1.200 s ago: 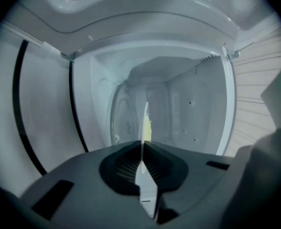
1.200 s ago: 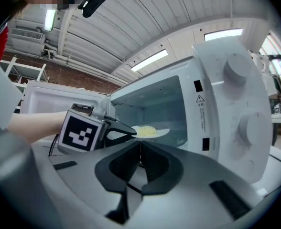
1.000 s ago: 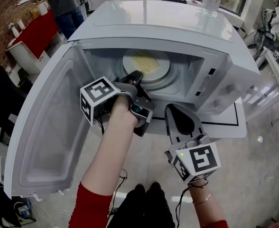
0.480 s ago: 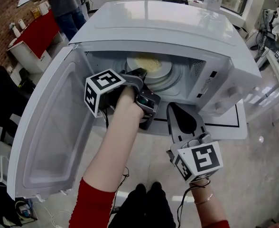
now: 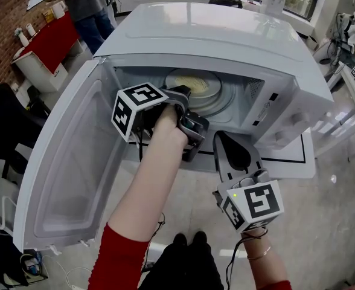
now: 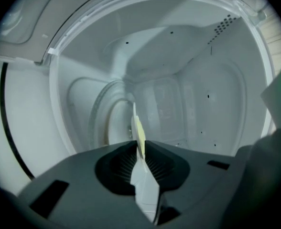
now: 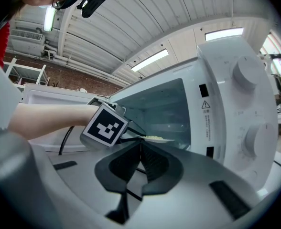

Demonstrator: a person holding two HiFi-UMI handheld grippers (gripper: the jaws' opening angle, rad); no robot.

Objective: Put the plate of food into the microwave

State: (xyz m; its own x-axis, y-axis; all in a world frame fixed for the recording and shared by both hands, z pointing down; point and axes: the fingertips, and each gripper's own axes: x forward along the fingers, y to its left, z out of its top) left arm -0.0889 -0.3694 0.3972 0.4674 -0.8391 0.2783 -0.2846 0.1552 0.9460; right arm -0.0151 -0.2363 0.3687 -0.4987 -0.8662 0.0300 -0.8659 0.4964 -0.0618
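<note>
White metal fills the head view: the microwave (image 5: 238, 41) stands on the worktop (image 5: 307, 165) with its door (image 5: 69, 162) swung wide to the left, and the left tongs (image 5: 179, 93) are reaching right into the cavity. From up here their tips are mostly lost behind the marker cube (image 5: 138, 109) and the hand, so the grip can't be read from above. Only the far part of the plate (image 5: 197, 84) shows, with yellow food (image 5: 192, 79) on it, over the glass turntable (image 5: 221, 104). Over to the left gripper view, and there's the answer: the plate's rim (image 6: 145, 185) runs edge-on between the two dark pads, which are pinching it. Those jaws have just been easing apart, with the rim between them. That view is rolled sideways, so the plate reads as a thin white-and-yellow sliver and the food is barely made out. Whether the plate sits on the turntable or hangs just above it, no view settles. The right gripper view gives the side look the others lack: the plate (image 7: 156, 138) lies flat and level inside the opening, the left cube is in front of it, and the control knobs (image 7: 248, 73) are on the panel at the right. The right tongs (image 5: 226, 139) wait outside, just below the front edge of the opening, pressed together with nothing between them.
</note>
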